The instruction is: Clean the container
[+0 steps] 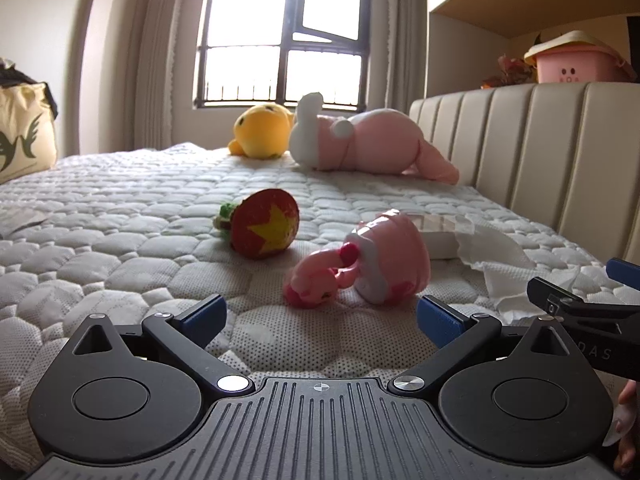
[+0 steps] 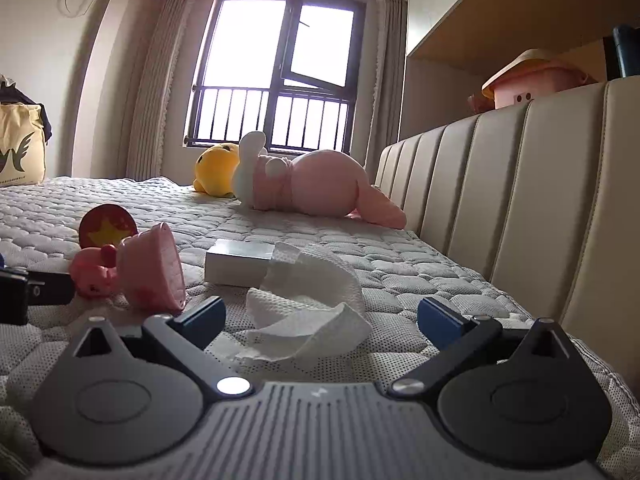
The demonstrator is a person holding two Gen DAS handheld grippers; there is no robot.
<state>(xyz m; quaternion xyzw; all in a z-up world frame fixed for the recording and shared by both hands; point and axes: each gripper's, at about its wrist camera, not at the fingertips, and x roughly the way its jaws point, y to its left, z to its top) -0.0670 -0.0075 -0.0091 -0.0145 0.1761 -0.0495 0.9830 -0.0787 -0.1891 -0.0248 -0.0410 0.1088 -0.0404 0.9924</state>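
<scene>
Left gripper (image 1: 320,316) low over bed (image 1: 120,248), jaws apart, empty, facing tipped pink container (image 1: 384,256). Right gripper (image 2: 320,316) jaws apart around crumpled tissue (image 2: 308,304).

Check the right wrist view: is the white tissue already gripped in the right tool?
No, the white tissue lies loose on the mattress, and the right tool is open, its blue fingers standing apart on either side of it.

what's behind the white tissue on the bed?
In the right wrist view, a flat white box lies right behind the tissue, whose folds cover the box's near right end. Further back lies a pink plush rabbit. Whether tissue and box touch can't be told.
</scene>
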